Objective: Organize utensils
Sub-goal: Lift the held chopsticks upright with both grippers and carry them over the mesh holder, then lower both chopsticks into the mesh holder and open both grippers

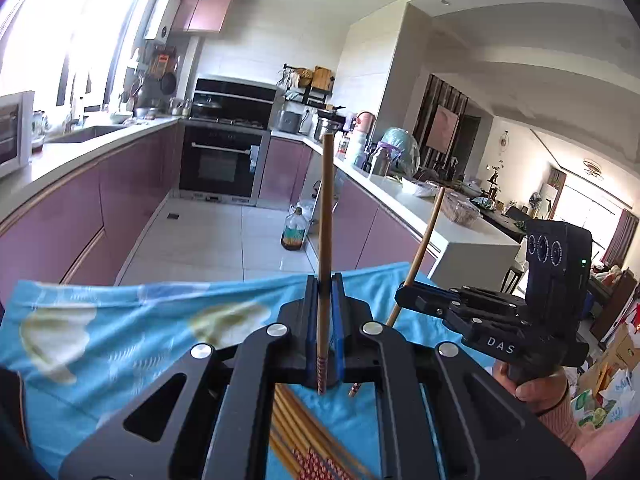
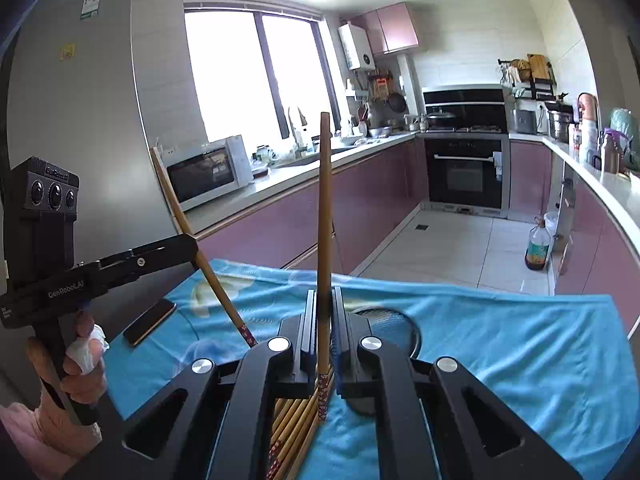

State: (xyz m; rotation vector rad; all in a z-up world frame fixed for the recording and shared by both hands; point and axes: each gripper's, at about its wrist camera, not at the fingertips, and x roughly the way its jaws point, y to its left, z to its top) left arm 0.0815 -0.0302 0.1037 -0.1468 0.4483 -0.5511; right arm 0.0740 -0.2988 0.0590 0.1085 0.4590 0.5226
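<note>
— Well, what is each hand-held gripper doing?

— Both are clamping a chopstick apiece. Left hand-held gripper (image 1: 323,280) is pinching one brown chopstick (image 1: 325,216) between its closed jaws; the stick is standing nearly upright, its patterned end poking out below the pads. Right hand-held gripper (image 2: 323,294) is doing likewise, jaws closed on its own chopstick (image 2: 325,216), also almost vertical, patterned end pointing down.

— And the other chopsticks?

— They are lying in a bundle (image 2: 294,424) on the blue cloth (image 2: 500,344) covering the surface, right under the two tools. Each held stick is hanging above that bundle — whether its tip is touching, I cannot tell.

— Anything else sitting on the cloth?

— A phone (image 2: 149,322) is lying flat near the left side, just below the left tool, and a round dark mesh strainer (image 2: 390,326) is resting just behind the right jaws.

— Are the hands showing?

— Yes: the person's left hand (image 2: 74,364) is wrapping the left handle, the right hand (image 1: 538,386) gripping the other.
</note>
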